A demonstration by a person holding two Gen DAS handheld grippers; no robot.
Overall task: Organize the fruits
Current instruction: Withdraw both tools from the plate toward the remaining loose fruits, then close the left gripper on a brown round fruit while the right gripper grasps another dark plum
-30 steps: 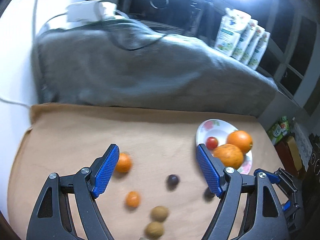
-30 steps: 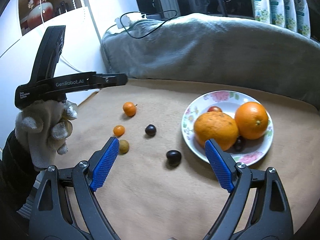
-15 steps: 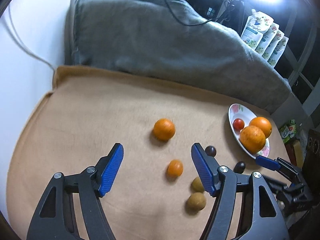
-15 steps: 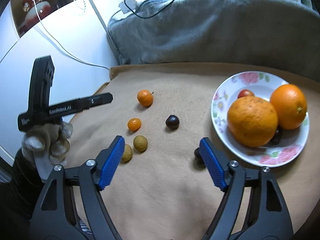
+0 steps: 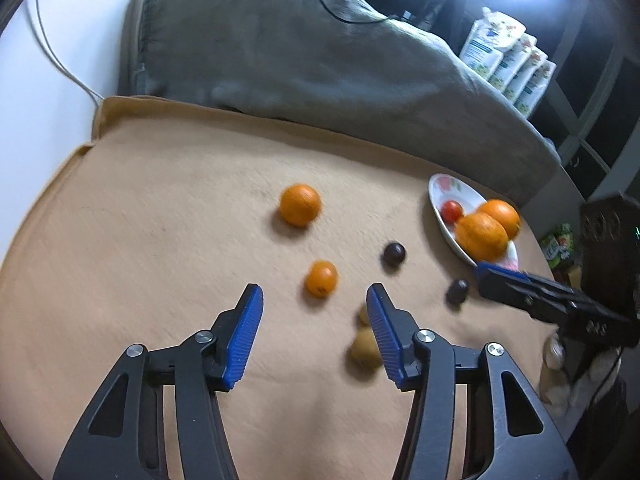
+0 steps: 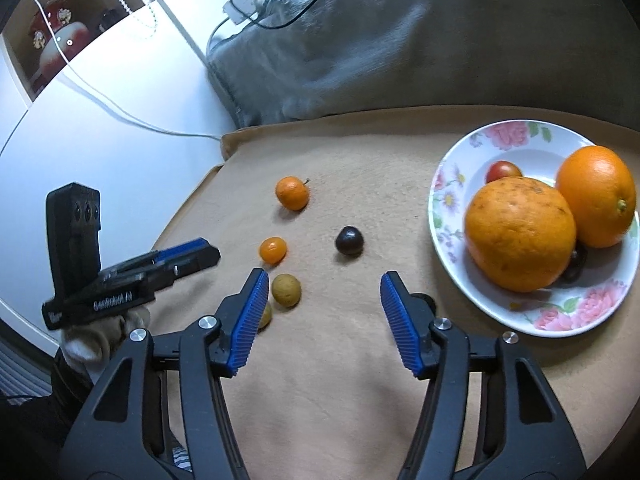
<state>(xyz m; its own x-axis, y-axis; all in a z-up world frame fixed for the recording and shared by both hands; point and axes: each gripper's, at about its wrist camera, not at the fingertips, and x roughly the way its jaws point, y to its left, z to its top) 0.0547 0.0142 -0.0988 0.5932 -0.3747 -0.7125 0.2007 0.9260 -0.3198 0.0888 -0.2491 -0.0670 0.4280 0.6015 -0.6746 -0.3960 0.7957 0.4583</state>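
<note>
I see my left claw (image 5: pixel 314 326) with its pads apart, holding nothing, above the beige cloth (image 5: pixel 160 240) on the desk; the small orange fruit (image 5: pixel 321 278) lies just ahead of it. My right claw (image 6: pixel 322 318) is also apart and empty. A dark fruit (image 6: pixel 349 240) lies ahead of it, and the flowered plate (image 6: pixel 452 200) with two big oranges (image 6: pixel 520 234) is on its right.
</note>
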